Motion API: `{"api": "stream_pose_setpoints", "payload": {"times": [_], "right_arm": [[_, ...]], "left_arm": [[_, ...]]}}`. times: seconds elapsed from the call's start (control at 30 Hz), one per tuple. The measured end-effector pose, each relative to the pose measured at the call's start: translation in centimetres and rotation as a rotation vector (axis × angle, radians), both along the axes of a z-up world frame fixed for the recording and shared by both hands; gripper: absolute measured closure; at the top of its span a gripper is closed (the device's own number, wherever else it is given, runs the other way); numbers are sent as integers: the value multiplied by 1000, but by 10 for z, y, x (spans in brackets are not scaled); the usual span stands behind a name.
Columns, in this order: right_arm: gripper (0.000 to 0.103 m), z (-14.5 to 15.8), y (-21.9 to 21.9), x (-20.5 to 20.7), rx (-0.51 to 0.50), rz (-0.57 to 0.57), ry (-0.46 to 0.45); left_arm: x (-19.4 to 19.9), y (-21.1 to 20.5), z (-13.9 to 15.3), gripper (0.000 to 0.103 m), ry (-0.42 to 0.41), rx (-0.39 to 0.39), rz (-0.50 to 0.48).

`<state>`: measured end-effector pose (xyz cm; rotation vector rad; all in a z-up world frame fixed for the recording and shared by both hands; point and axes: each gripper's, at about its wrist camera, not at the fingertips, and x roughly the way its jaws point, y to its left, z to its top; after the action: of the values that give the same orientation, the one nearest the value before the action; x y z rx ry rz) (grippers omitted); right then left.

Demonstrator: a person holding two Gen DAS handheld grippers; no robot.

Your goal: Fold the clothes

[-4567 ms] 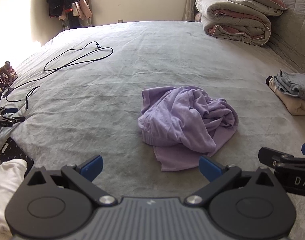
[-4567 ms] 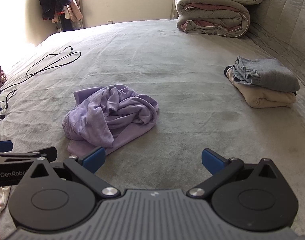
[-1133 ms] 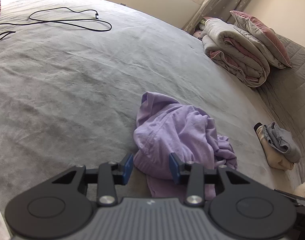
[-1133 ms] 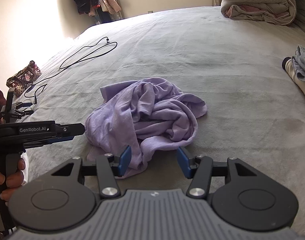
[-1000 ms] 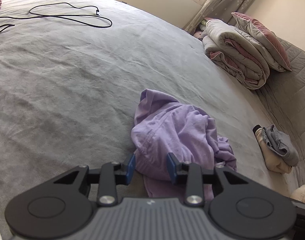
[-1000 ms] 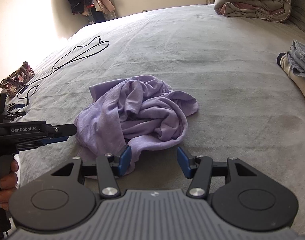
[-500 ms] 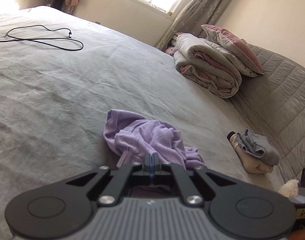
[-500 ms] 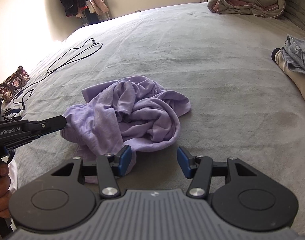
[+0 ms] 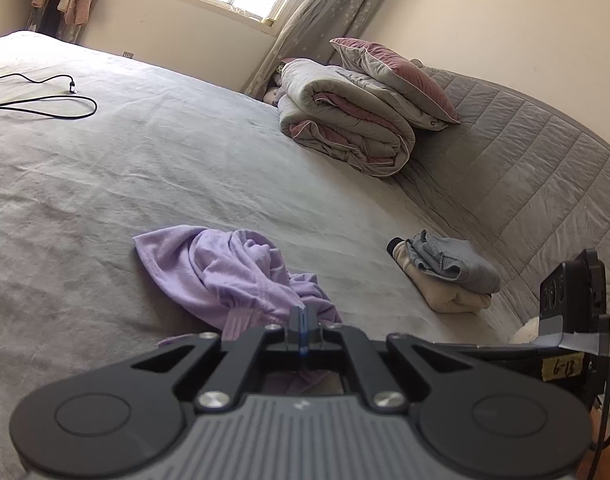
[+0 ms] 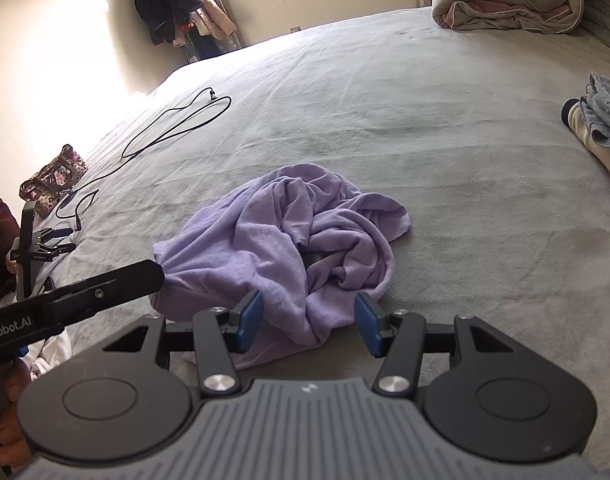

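Observation:
A crumpled lilac garment point(image 10: 301, 240) lies in a heap on the grey bed point(image 10: 425, 100). My left gripper point(image 9: 301, 320) is shut on its near edge, and that edge of the lilac garment point(image 9: 241, 276) is lifted off the bed. In the right wrist view the left gripper point(image 10: 159, 274) comes in from the left and pinches the garment's left corner. My right gripper point(image 10: 309, 320) is open just above the garment's near hem, with cloth showing between its blue pads point(image 10: 251, 318) but not pressed.
A folded stack of a grey-blue and a cream garment point(image 9: 449, 280) sits to the right near the quilted headboard point(image 9: 545, 184). A rolled duvet with a pillow point(image 9: 357, 120) lies at the back. A black cable point(image 10: 177, 124) and a patterned pouch point(image 10: 53, 178) lie left.
My left gripper closed on the lilac garment's edge, then rose and tipped up, pulling that edge up and left. The right gripper stayed open and nearly still.

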<state>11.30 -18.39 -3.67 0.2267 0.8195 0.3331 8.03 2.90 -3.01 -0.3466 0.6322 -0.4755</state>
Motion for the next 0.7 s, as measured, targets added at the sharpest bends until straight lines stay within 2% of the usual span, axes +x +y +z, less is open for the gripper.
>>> {"api": "stream_pose_setpoints", "payload": {"times": [0.3,0.7], "right_arm": [[48,-6,10,-2,-32,26,14],[48,-14,27,-7,-90,99,14]], "left_arm": [[-1,1,-2,103,17,46,7],[0,5,2,103,17,23,19]]}}
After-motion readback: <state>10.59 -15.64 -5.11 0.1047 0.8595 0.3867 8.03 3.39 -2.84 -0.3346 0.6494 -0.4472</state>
